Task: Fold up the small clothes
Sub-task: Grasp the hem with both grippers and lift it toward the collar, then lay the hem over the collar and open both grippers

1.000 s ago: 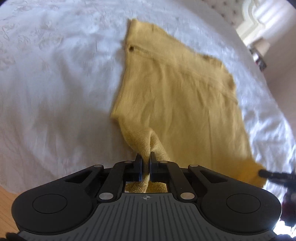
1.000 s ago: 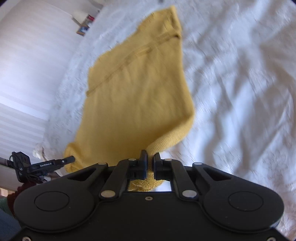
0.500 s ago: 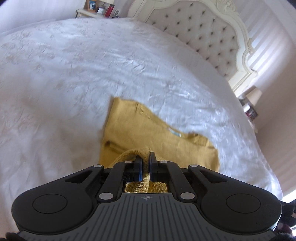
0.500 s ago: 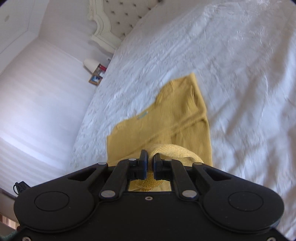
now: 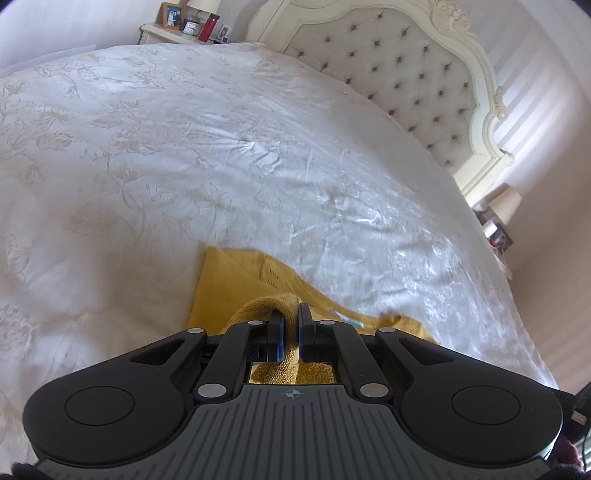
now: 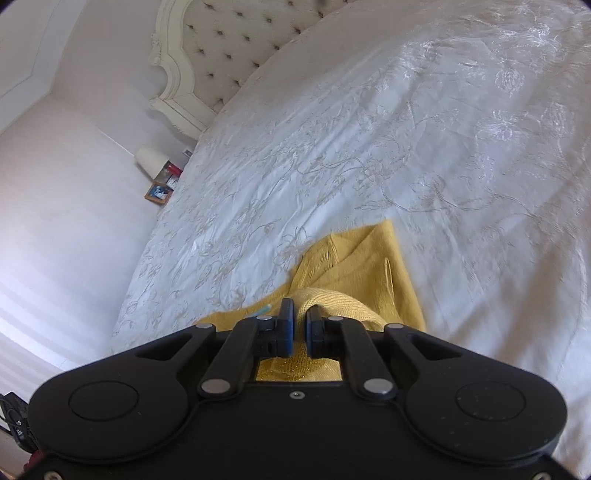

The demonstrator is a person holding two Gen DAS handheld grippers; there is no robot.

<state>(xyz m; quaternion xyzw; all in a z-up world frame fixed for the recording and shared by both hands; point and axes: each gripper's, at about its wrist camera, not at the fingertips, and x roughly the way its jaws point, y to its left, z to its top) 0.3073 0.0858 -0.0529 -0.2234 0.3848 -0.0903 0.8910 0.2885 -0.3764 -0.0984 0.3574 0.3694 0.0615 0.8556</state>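
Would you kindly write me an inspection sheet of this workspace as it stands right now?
Surface: white embroidered bedspread, wrinkled.
Job's things: one mustard knit garment lying on the bedspread, its near edge lifted.
Clutter: nothing seen on the bed.
Grippers: left gripper shut on a bunch of the garment's knit; right gripper likewise shut on the knit.
Cables: black cable at the lower left edge of the right wrist view.
Surroundings: tufted headboard; nightstand bearing a photo frame, a clock and a red bottle; lamp on the other side.
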